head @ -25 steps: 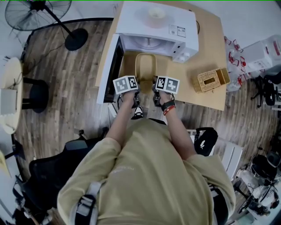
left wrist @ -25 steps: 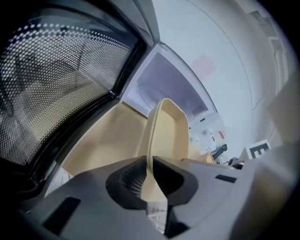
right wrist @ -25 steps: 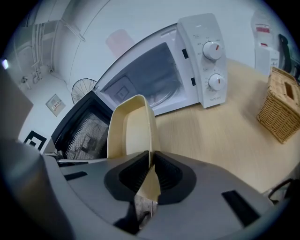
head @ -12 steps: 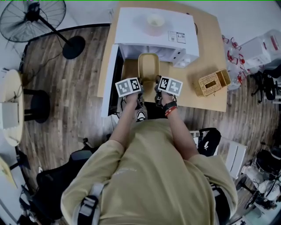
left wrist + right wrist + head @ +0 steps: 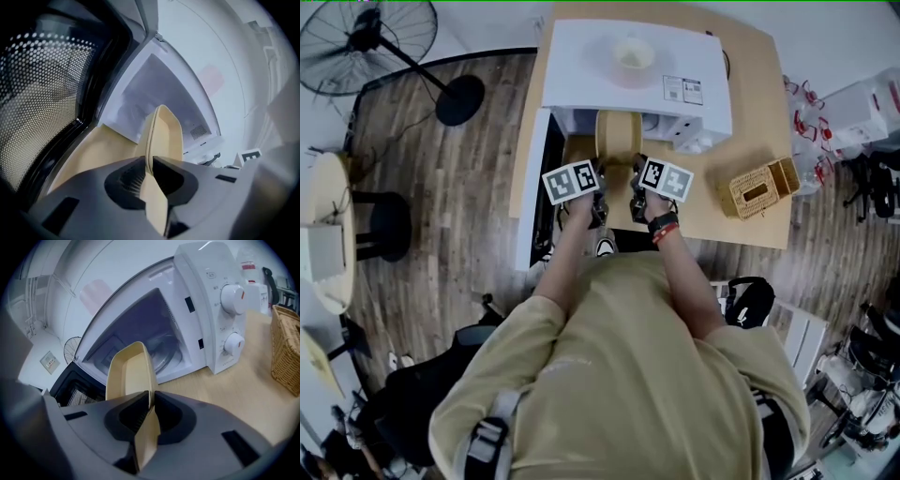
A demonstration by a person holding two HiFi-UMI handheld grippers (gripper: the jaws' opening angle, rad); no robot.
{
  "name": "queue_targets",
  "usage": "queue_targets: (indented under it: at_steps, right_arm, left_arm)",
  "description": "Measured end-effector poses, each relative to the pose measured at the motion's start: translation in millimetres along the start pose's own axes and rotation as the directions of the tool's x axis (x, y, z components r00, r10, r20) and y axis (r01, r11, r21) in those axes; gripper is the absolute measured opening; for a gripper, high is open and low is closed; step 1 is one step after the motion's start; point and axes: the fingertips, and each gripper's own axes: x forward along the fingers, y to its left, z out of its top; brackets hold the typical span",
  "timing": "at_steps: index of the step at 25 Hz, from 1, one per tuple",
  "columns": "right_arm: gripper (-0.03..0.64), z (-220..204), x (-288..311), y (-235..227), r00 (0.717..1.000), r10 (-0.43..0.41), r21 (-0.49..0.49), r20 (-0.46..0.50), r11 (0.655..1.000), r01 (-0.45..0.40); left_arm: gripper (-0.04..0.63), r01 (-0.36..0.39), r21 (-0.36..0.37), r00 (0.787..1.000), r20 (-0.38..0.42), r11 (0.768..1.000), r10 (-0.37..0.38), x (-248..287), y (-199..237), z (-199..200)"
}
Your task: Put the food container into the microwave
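Observation:
A beige food container [image 5: 617, 139] hangs in front of the open white microwave [image 5: 637, 66], its far end at the cavity's mouth. My left gripper [image 5: 598, 195] is shut on the container's left rim [image 5: 149, 154]. My right gripper [image 5: 635, 194] is shut on the container's right rim [image 5: 149, 394]. The microwave cavity [image 5: 150, 341] shows a glass turntable inside. The microwave door [image 5: 534, 178] stands swung open to the left, its mesh window [image 5: 42, 93] close beside my left gripper.
A wicker basket [image 5: 757, 186] sits on the wooden table [image 5: 759, 103] right of the microwave. A cup [image 5: 631, 54] stands on the microwave's top. A floor fan [image 5: 384, 37] and a black chair [image 5: 422, 394] stand on the wood floor to the left.
Both grippers have carried the container forward toward the microwave; its far end now reaches the cavity opening instead of hanging short of it.

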Motion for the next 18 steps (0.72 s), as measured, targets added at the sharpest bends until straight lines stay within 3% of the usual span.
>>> queue_targets:
  at_steps: [18]
  right_arm:
    - [0.049, 53.3, 41.9, -3.8, 0.995, 0.043, -0.007, 0.089, 0.999, -0.042]
  left_arm:
    - [0.048, 0.043, -0.025, 0.997, 0.071, 0.999, -0.041, 44.5, -2.0, 51.8]
